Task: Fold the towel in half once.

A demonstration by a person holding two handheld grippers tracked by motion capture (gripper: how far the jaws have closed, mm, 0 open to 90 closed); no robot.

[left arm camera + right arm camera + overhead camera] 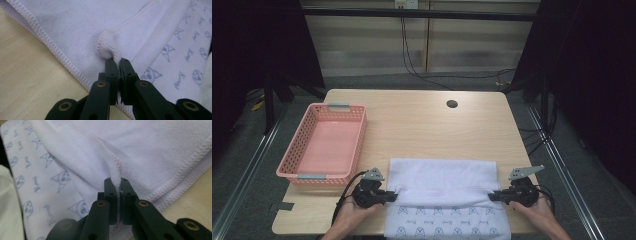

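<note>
A pale lilac towel point(443, 182) with a cat-print side lies folded on the near part of the wooden table point(422, 125), its printed part hanging over the front edge. My left gripper point(388, 196) is shut on the towel's folded top layer at its left edge. In the left gripper view the hemmed corner of the towel point(107, 43) is pinched between the jaws of the left gripper point(116, 61). My right gripper point(493, 196) is shut on the same layer at the right edge. In the right gripper view the towel point(140, 150) bunches into the right gripper point(116, 181).
A pink plastic basket point(328, 144) stands at the table's left side, with nothing in it. A round cable hole point(452, 104) sits near the table's far edge. Cables run across the floor behind the table.
</note>
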